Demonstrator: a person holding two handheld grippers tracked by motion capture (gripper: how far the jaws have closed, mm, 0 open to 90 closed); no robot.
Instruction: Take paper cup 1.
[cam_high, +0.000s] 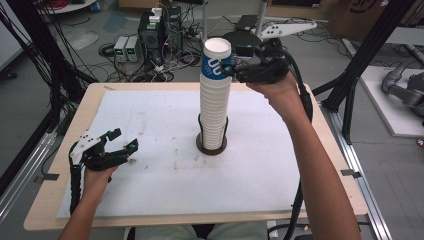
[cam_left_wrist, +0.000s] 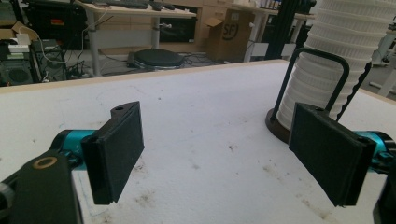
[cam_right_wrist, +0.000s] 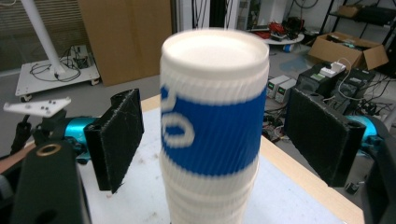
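Note:
A tall stack of white ribbed paper cups (cam_high: 214, 112) stands upside down in a black wire holder (cam_left_wrist: 322, 56) on a dark round base (cam_high: 211, 148) at the table's middle. The top cup (cam_high: 217, 61) carries a blue band with white print. My right gripper (cam_high: 226, 66) is open at the top of the stack. In the right gripper view its two pads flank the top cup (cam_right_wrist: 212, 126) with a gap on each side. My left gripper (cam_high: 125, 139) rests open and empty on the white mat at the left. Its own view shows the stack (cam_left_wrist: 336, 60) to the right.
A white mat (cam_high: 165, 170) covers the wooden table (cam_high: 45, 210). Black frame posts (cam_high: 360, 60) rise at the table's right and left. On the floor beyond the far edge are power units and cables (cam_high: 150, 40), with cardboard boxes (cam_right_wrist: 350, 49) farther off.

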